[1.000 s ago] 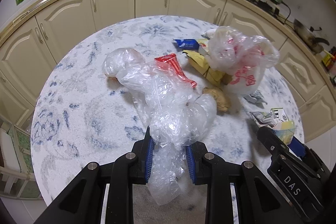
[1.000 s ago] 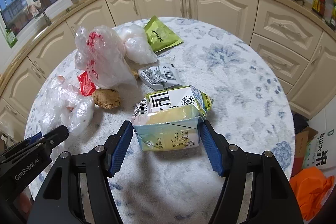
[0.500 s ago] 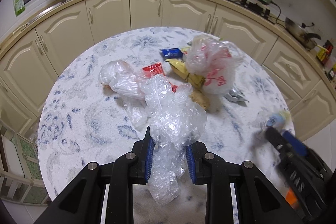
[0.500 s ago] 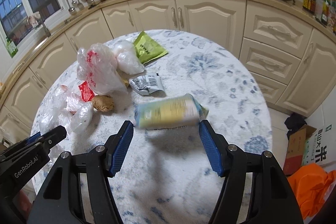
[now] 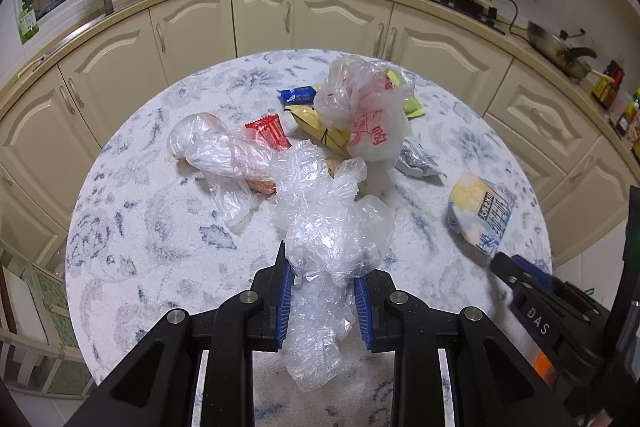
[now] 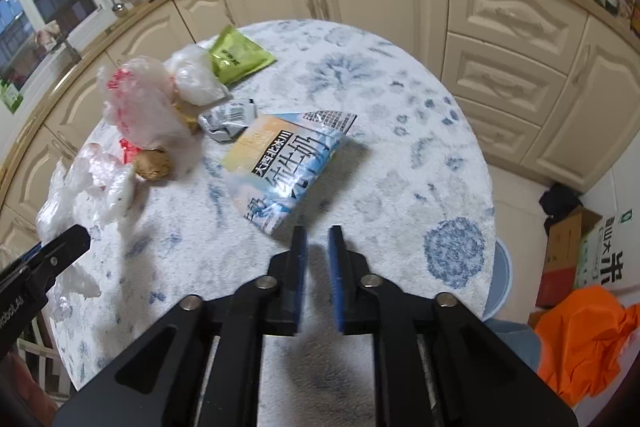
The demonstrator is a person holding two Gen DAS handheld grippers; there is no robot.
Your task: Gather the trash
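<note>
Left gripper (image 5: 323, 301): blue-padded jaws pinched on a crumpled clear plastic bag (image 5: 328, 227), held at its gathered middle above the table, a loose tail hanging below the pads.

Right gripper (image 6: 318, 281): blue pads parted by a narrow gap, having just been opening, with nothing between them. It hovers just short of the carton's near corner.

Flattened pale blue and yellow milk carton (image 6: 280, 163): lies free on the round white table with blue floral pattern (image 6: 400, 131), ahead of the right gripper. Judged light and fairly stiff, with a glossy and probably slippery face; lying this flat, its raised near corner or an edge looks the likeliest hold.

Clear plastic bag: judged nearly weightless, soft and slippery (a pinch on bunched folds should hold better than on a single layer).

Other items on the table, well inside the rim:
- white plastic bag with red print (image 5: 368, 119), puffed up
- second clear bag, elongated (image 5: 216, 151)
- red foil wrapper (image 5: 270, 133)
- blue snack wrapper (image 5: 298, 94)
- yellow wrapper (image 5: 320, 127)
- green foil pouch (image 6: 236, 57)
- crumpled silver wrapper with a barcode (image 6: 228, 117), just beyond the carton
- brown lumpy object (image 6: 154, 165) (nature unclear)

Obstruction: none between right gripper and carton; the silver wrapper nearly touches its far edge.
</note>
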